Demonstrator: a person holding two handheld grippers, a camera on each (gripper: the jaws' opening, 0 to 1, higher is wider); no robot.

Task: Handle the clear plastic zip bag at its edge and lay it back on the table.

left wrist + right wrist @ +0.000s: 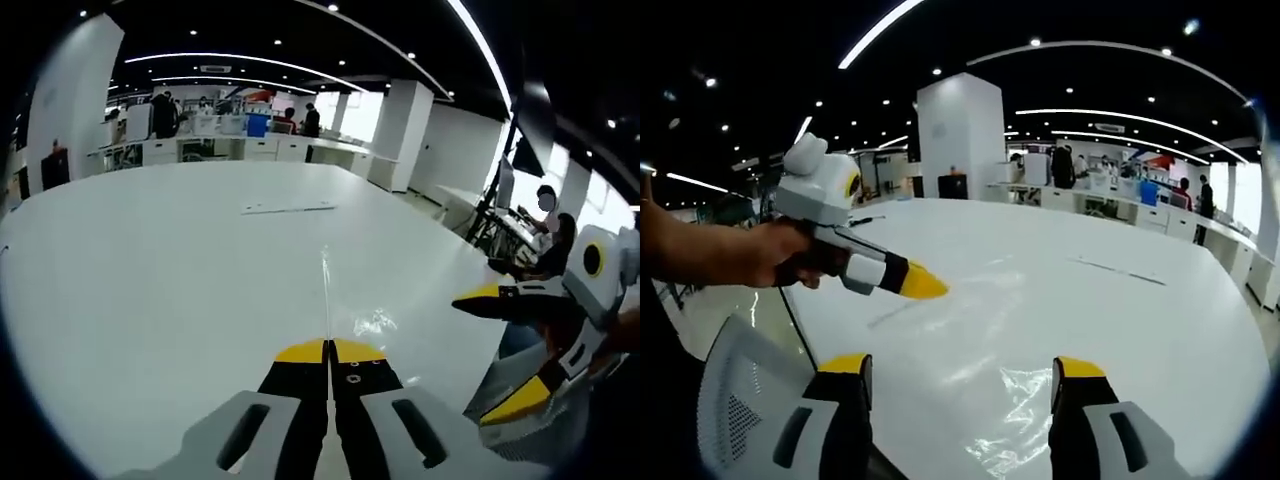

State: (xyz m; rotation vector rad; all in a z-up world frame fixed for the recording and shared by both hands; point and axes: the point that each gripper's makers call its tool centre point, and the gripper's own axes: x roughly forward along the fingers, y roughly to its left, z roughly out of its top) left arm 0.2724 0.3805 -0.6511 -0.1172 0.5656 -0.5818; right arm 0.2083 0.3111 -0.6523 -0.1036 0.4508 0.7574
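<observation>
No lettering, label, brand, number or sign can be read anywhere in either view.

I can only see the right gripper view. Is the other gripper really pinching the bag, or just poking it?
Observer: Pinching. In the left gripper view the left gripper is shut on the clear bag, which runs edge-on as a thin line.
Operator: What's that skinny dark line far off on the table?
Observer: From the left gripper view it's a flat pale strip lying on the table.
Operator: Is anybody near?
Observer: A person sits beyond the table's edge.
</observation>
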